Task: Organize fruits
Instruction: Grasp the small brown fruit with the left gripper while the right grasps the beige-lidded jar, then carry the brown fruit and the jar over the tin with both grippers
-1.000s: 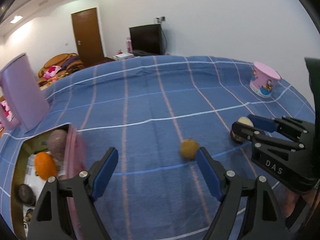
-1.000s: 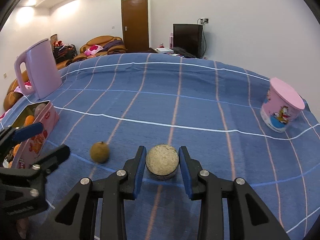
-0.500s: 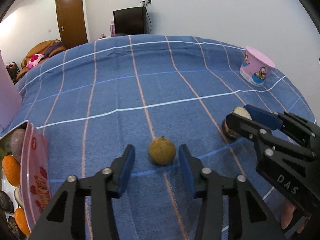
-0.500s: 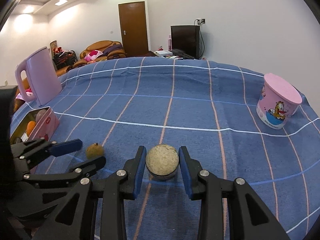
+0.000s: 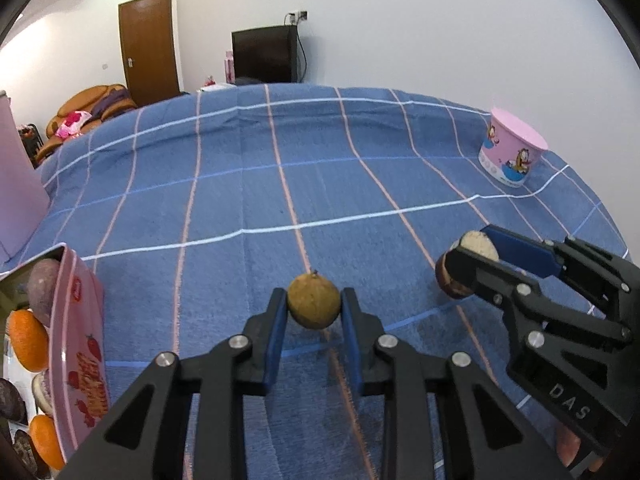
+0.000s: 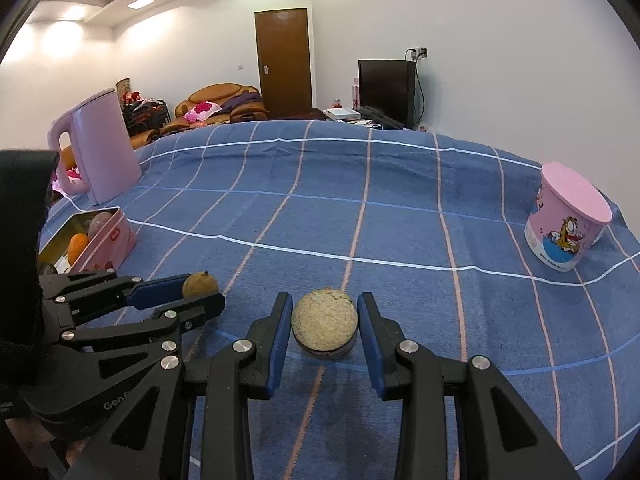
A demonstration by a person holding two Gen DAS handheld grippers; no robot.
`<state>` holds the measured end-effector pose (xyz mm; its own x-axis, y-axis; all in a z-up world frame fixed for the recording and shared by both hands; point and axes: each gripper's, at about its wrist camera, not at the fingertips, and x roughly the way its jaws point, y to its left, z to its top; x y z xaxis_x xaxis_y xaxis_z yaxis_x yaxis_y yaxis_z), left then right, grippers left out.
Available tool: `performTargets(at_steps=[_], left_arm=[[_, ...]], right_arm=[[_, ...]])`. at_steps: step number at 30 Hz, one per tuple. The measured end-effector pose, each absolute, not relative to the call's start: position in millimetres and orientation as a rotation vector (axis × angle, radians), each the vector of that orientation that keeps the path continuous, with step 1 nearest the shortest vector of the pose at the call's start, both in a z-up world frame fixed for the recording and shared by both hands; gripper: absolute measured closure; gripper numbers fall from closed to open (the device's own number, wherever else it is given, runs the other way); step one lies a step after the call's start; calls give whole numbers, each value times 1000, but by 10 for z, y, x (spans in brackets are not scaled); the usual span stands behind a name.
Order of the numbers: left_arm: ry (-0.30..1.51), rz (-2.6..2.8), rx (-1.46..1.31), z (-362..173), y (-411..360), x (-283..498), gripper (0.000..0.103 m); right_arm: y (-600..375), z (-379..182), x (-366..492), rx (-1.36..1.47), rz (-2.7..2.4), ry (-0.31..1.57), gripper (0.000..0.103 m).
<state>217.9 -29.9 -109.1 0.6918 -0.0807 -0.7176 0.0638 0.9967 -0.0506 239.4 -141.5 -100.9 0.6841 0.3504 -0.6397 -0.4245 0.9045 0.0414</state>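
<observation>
Left claw point(image 5: 314, 304) has just been closing & now has its blue pads tight on both sides of a small round brownish-yellow fruit point(image 5: 314, 301), which sits on the blue checked cloth point(image 5: 248, 184) covering the surface. Right claw point(image 6: 325, 326) is drawn in narrow around a halved fruit point(image 6: 324, 326), pale grainy cut face up, dark rind at the bottom, resting on the cloth; left pad touches it, a thin gap shows on the right pad side, so can't tell if it's truly gripped. The 2 claws are side by side, near each other, both angled down at the cloth. A pink tin point(image 5: 80, 356) w/ strawberry print stands open at the left edge of the cloth, holding oranges point(image 5: 26, 340), a purplish fruit point(image 5: 42, 292) & some dark ones. Behind it, a pink kettle point(image 6: 102, 148). Far right on the cloth, well apart from the fruit, a pink cartoon tub point(image 6: 566, 220) w/ lid on. Fingertips of a person's hand point(image 5: 568, 446) show under the right claw's frame. Background: brown door point(image 6: 285, 62), dark TV point(image 6: 386, 90), orange sofa point(image 6: 218, 106) w/ clutter.
</observation>
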Motion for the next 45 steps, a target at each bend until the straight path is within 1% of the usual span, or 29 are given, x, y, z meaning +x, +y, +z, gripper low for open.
performTargets(at_steps=[16,45], left_arm=[[698,-19,-8,-956,-254,2036,74],[564,41,6,-818,-233,1818,75]], right_arm=[[-1400,-926,2242,-117,459,606,68],[-1424,-840,2063,-111,456,502,68]])
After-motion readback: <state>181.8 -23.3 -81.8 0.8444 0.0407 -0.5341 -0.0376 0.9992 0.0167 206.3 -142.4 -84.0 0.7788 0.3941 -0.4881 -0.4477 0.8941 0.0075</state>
